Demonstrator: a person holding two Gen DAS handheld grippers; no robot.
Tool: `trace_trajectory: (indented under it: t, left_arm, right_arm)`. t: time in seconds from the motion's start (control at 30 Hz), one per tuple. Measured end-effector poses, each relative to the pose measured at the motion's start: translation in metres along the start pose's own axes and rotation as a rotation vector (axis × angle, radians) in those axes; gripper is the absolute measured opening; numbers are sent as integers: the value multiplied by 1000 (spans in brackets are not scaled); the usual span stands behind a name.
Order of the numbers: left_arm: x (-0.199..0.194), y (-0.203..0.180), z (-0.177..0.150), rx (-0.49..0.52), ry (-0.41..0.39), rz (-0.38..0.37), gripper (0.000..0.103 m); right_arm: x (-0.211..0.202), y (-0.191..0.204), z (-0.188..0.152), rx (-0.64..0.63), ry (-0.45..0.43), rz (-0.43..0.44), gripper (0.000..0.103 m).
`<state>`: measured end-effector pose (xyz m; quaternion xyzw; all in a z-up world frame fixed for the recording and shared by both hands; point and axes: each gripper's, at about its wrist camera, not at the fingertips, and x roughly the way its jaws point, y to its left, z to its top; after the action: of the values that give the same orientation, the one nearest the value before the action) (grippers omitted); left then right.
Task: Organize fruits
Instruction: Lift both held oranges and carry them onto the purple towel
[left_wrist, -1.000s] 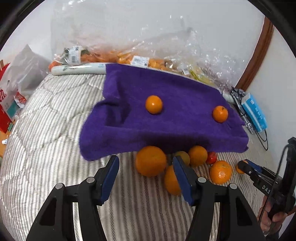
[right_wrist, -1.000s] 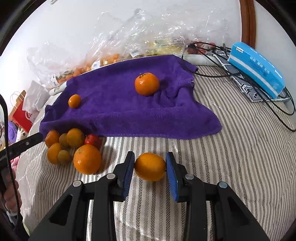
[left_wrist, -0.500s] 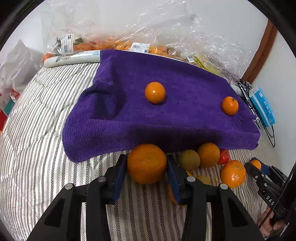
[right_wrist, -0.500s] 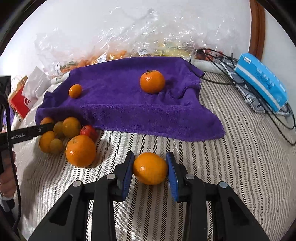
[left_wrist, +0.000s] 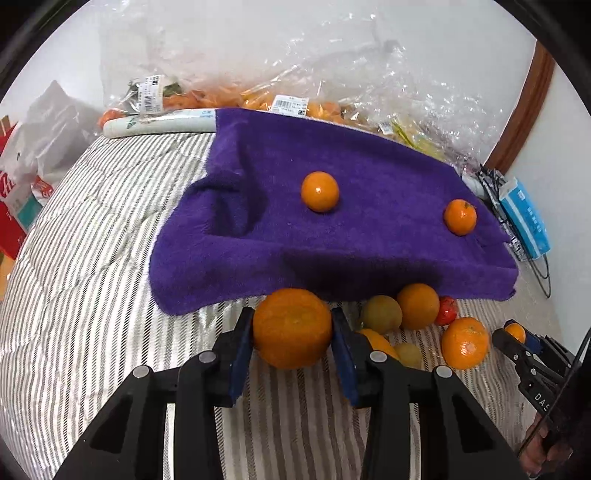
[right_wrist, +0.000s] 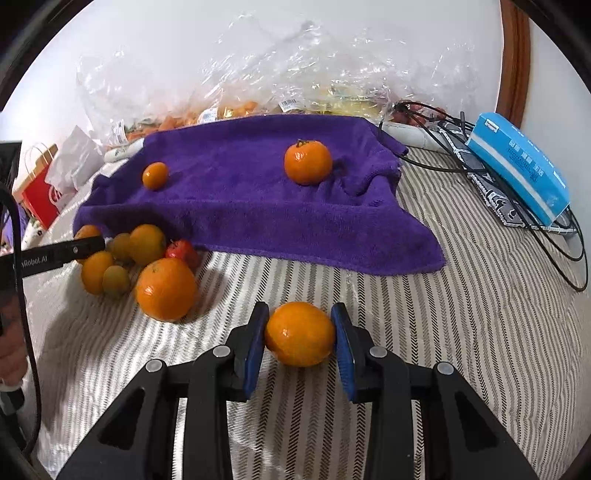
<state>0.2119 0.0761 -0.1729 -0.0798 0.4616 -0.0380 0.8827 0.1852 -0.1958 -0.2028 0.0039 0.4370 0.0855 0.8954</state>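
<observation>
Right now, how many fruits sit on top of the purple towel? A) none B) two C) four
B: only a small round orange and a bigger stemmed orange rest on the purple towel; the remaining loose fruit lies on the striped cover or sits in the tools.

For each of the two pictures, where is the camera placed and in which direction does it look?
Left wrist: behind the left gripper, facing the purple towel; it grips a big orange; right gripper at far right.
Right wrist: behind the right gripper, gripping a smaller orange; left gripper's finger at left.
Shared: towel, loose fruit pile.
</observation>
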Motion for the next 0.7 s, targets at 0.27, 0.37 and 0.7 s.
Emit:
trace_trajectory:
  t: [0.27, 0.37, 0.7]
  left_arm:
    - [-34, -3, 2, 18, -53, -15, 38]
    - [-47, -3, 6, 18, -77, -18, 38]
    - [-72, -9, 42, 26, -161, -32, 38]
  right_arm:
    - [-28, 6, 15, 2, -61, -25, 34]
    - [-38, 7, 27, 10, -86, -22, 35]
    - [-57, 15, 71, 31, -169, -38, 35]
